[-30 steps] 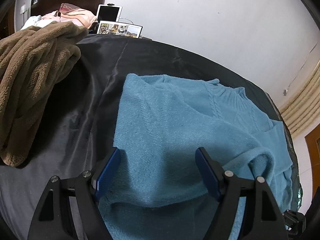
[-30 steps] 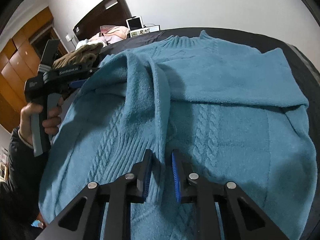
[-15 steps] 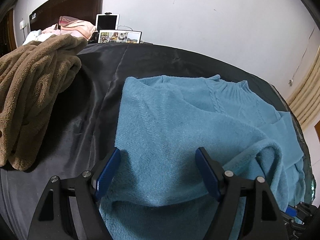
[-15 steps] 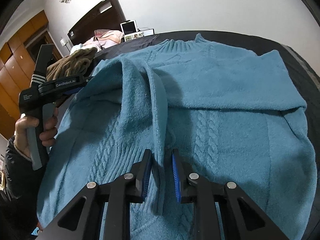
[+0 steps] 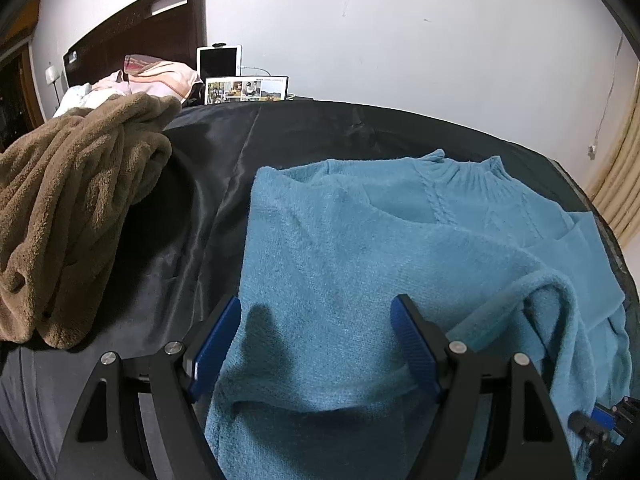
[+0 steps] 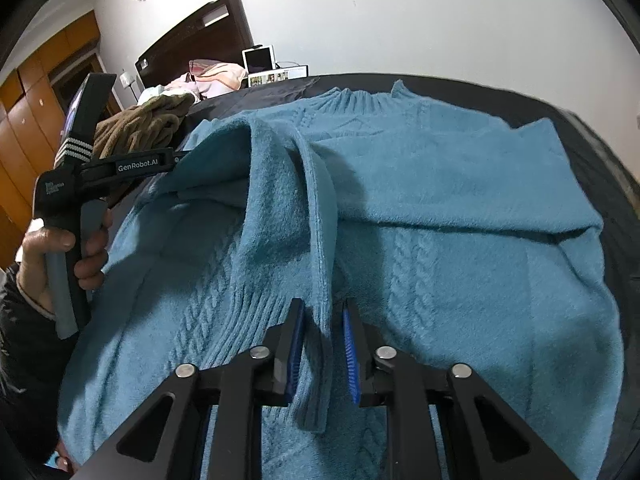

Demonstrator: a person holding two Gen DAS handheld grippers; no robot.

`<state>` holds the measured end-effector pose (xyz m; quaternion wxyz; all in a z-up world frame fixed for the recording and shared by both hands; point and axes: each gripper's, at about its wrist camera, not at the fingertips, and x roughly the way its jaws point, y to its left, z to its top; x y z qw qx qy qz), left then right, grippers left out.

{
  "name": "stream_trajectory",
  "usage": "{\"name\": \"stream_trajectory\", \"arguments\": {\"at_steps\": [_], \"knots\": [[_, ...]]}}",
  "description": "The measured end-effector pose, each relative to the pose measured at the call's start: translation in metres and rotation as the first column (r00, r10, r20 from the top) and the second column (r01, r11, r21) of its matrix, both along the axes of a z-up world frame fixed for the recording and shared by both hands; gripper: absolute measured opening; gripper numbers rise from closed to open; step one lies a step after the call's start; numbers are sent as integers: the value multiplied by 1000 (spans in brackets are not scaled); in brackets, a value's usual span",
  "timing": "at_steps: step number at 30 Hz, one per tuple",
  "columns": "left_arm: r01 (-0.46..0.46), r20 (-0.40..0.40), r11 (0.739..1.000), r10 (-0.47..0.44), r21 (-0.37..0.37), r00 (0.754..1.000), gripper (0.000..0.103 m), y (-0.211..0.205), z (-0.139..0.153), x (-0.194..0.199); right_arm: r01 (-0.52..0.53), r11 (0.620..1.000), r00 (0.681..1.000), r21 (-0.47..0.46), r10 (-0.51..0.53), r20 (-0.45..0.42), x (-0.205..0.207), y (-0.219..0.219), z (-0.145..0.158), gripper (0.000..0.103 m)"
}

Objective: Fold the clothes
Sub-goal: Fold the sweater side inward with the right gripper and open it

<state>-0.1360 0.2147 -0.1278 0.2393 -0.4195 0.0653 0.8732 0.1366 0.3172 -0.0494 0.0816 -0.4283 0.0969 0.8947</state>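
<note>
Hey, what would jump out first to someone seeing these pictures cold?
The blue sweater spread across the dark bed cover dominates both views, with one sleeve drawn up into a ridge between the fingers of the right gripper. The left gripper hangs open over the sweater's near edge. To the left, a crumpled brown fleece lies heaped on the cover.

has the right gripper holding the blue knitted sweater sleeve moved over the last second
Yes. The right gripper, shut on the blue knitted sweater sleeve, has risen and tilted up: the dark wooden headboard sits lower in its view.
</note>
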Motion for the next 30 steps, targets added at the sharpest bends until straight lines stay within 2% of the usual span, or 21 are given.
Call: {"name": "stream_trajectory", "arguments": {"at_steps": [5, 10, 14, 18, 20, 21, 24, 27, 29, 30], "knots": [[-24, 24, 1000, 23, 18, 999, 80, -7, 0, -6, 82, 981, 996, 176, -73, -60, -6, 21, 34, 7], [-26, 45, 1000, 25, 15, 999, 81, -6, -5, -9, 171, 925, 982, 340, -133, -132, -11, 41, 69, 7], [-33, 57, 999, 33, -2, 998, 81, -5, -11, -13, 192, 896, 977, 400, -138, -160, -34, 54, 77, 8], [-44, 71, 999, 44, 1, 996, 81, -7, -14, -17, 180, 925, 984, 334, -168, -65, -66, 78, 54, 8], [-60, 71, 998, 61, -10, 996, 83, -9, -16, -19, 218, 923, 974, 317, -224, -17, -70, 93, 40, 9], [-73, 70, 997, 74, -18, 995, 86, -10, -17, -21, 241, 922, 968, 303, -251, -5, -67, 102, 36, 11], [-105, 75, 994, 107, -27, 991, 88, -14, -19, -25, 327, 915, 940, 236, -341, 20, -53, 127, 28, 12], [-116, 30, 993, 116, -24, 993, 88, -14, -13, -20, 360, 926, 932, 115, -361, -4, -35, 137, 32, 12], [-124, -22, 992, 123, -18, 992, 88, -13, -5, -13, 321, 946, 947, 49, -320, -27, -30, 131, 36, 13], [-111, -47, 994, 110, -8, 993, 88, -12, -1, -9, 283, 959, 959, 22, -282, -32, -32, 124, 36, 19]]}}
